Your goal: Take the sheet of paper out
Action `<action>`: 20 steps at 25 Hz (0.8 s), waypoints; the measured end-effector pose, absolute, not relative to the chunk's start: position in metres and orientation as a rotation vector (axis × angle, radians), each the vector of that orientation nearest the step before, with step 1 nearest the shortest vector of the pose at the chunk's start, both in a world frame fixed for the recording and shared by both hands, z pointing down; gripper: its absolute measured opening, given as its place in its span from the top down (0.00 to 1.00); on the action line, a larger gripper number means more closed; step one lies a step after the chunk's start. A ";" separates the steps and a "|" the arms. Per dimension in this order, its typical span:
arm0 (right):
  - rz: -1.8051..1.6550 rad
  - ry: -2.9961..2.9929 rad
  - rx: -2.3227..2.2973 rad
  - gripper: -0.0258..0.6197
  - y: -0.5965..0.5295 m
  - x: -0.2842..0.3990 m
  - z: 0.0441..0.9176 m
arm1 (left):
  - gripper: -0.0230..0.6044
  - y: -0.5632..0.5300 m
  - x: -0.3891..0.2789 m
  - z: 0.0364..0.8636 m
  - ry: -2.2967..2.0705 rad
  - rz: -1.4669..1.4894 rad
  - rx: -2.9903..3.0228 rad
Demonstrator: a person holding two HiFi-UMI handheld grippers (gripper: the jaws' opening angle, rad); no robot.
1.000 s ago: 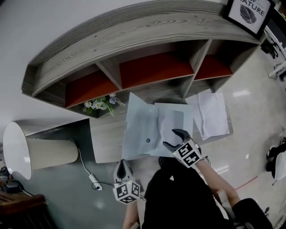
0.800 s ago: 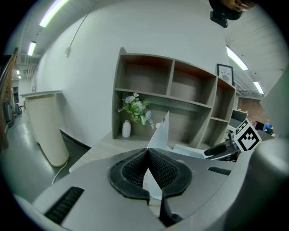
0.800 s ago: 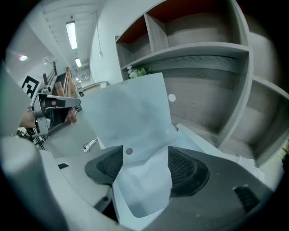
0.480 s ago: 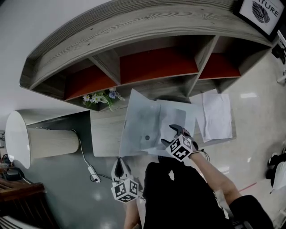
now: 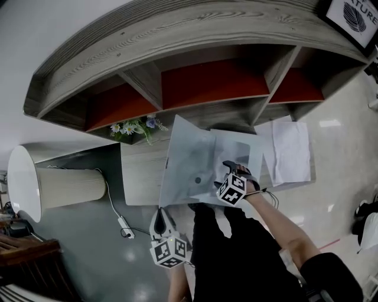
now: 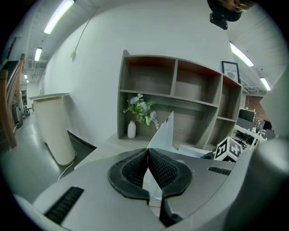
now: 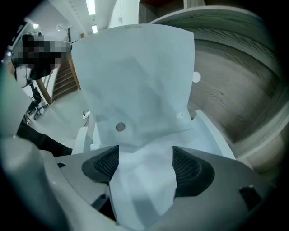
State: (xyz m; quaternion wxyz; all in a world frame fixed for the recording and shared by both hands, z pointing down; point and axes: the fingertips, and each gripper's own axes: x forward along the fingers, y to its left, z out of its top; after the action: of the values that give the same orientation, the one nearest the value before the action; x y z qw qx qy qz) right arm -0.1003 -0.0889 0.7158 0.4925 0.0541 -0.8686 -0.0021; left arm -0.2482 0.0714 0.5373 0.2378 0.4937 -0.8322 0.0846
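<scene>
At the table's (image 5: 139, 183) near edge the folder's (image 5: 186, 159) flap is pinched upright by the left gripper (image 6: 146, 169). Farther in, the right gripper's (image 7: 144, 164) jaws are opening astride the sheet of paper (image 7: 144, 189), apparently half inside. It is judged light, limp and easily creased, best taken by its free edge.

The framed picture (image 5: 353, 14) above the shelf shows the letters "ATURE", cut off at the start; nothing else is legible.

Left tool (image 5: 160, 219) seemingly grips the near corner of the open folder (image 5: 189, 156) on the wooden desk (image 5: 139, 177).
</scene>
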 end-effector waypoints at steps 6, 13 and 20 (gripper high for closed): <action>0.011 -2.038 0.116 0.47 -0.089 -0.109 0.735 | 0.94 0.070 -0.255 0.538 -2.246 0.242 1.383; 0.070 -1.984 0.135 0.47 -0.092 -0.116 0.754 | 0.94 0.072 -0.259 0.540 -2.218 0.266 1.401; 0.126 -1.976 0.129 0.47 -0.092 -0.116 0.762 | 0.94 0.070 -0.260 0.540 -2.203 0.271 1.421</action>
State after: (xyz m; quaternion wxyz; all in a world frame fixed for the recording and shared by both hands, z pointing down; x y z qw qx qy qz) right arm -0.1162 -0.0921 0.7616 0.5469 0.0543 -0.8338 0.0531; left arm -0.2605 0.0704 0.5397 0.2502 0.5219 -0.8094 0.0995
